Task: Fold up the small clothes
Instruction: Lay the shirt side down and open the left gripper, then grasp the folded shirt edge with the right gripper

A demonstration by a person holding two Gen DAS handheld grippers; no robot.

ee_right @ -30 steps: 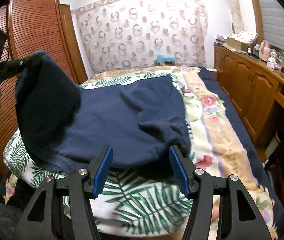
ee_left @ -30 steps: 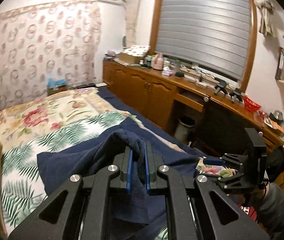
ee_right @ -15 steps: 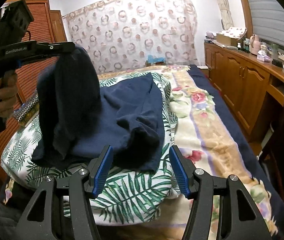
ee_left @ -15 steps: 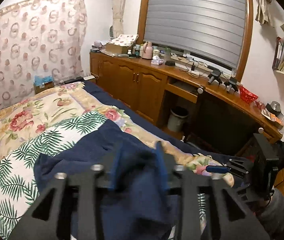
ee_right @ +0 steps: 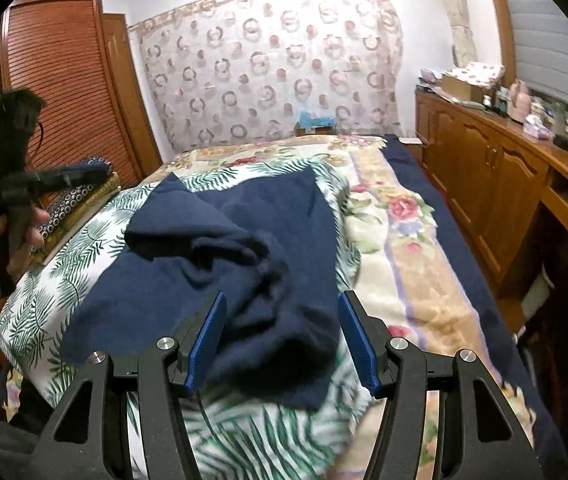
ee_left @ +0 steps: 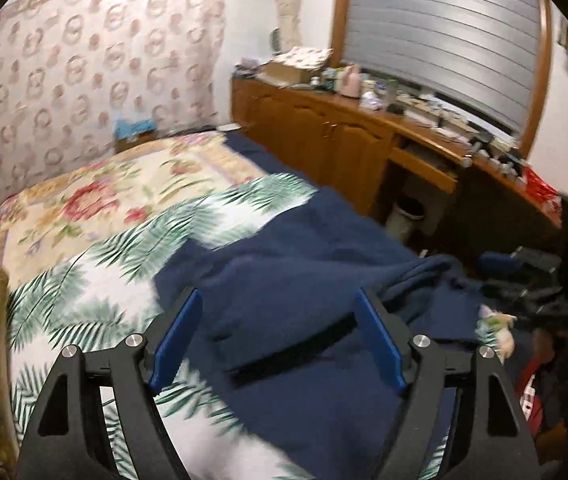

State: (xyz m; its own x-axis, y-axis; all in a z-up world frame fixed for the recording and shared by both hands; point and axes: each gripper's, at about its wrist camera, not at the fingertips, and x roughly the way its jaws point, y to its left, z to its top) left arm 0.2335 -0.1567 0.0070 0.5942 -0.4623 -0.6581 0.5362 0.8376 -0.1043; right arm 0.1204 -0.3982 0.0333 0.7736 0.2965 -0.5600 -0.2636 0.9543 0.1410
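Note:
A dark navy garment (ee_left: 295, 292) lies rumpled on the bed with a loose fold across its middle; it also shows in the right wrist view (ee_right: 244, 256). My left gripper (ee_left: 280, 336) is open and empty, just above the garment's near part. In the right wrist view it (ee_right: 84, 172) sits at the far left, held by a hand, off the cloth. My right gripper (ee_right: 282, 338) is open and empty over the garment's near edge. In the left wrist view it (ee_left: 499, 264) is at the right, by the garment's edge.
The bed has a palm-leaf sheet (ee_right: 96, 240) and a floral blanket (ee_right: 395, 240). A patterned cushion (ee_right: 80, 200) lies at the bed's left side. Wooden cabinets (ee_right: 495, 184) with clutter run along the right wall. A louvred wardrobe (ee_right: 60, 80) stands on the left.
My left gripper was shut on the navy garment and held it up. It has opened and let go. The cloth has dropped onto the bed in a loose fold. The right gripper stayed open.

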